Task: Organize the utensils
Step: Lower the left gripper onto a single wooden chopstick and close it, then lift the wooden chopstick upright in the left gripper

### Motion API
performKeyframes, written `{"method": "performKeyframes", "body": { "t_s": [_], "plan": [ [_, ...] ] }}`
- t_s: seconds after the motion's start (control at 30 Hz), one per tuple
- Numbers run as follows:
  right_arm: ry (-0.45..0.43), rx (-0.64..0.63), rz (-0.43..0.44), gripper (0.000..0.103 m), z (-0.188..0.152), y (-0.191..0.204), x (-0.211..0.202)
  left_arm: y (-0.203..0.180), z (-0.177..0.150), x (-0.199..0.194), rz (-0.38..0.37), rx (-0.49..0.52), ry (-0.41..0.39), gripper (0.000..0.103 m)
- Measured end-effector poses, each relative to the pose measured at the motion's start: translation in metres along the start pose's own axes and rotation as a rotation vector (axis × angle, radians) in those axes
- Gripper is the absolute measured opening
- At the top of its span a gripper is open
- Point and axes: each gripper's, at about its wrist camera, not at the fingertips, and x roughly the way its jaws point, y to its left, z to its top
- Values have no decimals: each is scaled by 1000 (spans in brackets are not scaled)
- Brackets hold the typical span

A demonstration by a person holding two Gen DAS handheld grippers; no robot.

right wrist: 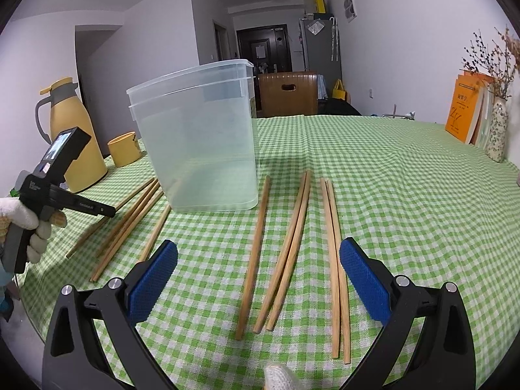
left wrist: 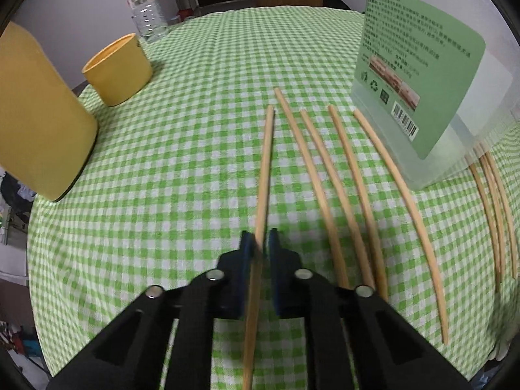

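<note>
Left tongs [left wrist: 261, 243] clamped on a chopstick [left wrist: 265, 162], right tongs [right wrist: 258, 269] wide open, empty, clear tub [right wrist: 198, 149] beyond

My hand-held gripper [right wrist: 258, 279] is black, with blue textured pads [right wrist: 152, 281], silver screws [right wrist: 115, 282] and my white knit glove [right wrist: 19, 216].

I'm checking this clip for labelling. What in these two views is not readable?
- Left wrist view: small print on the green label of the clear plastic container, too small and blurred.
- Left wrist view: wooden chopstick clamped in the left gripper; its near end is cut off by the frame.
</note>
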Motion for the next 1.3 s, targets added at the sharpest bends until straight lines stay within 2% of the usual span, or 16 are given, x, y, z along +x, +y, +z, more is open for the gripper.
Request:
{"method": "performKeyframes", "body": {
  "t_s": [0.23, 0.37, 0.57, 0.7, 0.77, 1.0, 1.13, 1.3],
  "plan": [
    [-1, 8, 11, 96, 0, -1, -1, 3, 5, 2, -13, -4, 32, 4],
    [-1, 11, 14, 96, 0, -1, 0, 6, 2, 0, -26, -21, 10, 4],
    [-2, 22, 25, 96, 0, -3, -1, 8, -7, -24, -32, -50, -101, 4],
    [-7, 36, 40, 96, -1, -6, -1, 4, -21, -54, -15, -51, -264, 4],
    [-6, 44, 41, 96, -1, -7, -1, 0, -29, -65, 12, -57, -323, 4],
    [-7, 52, 34, 96, -1, -7, -1, -10, -59, -90, 14, -103, -506, 4],
    [-16, 64, 21, 96, -1, -8, -2, 0, -64, -90, -30, -166, -547, 4],
    [-48, 60, 19, 96, -3, -7, -7, 7, -75, -91, -34, -250, -610, 4]
  ]
}}
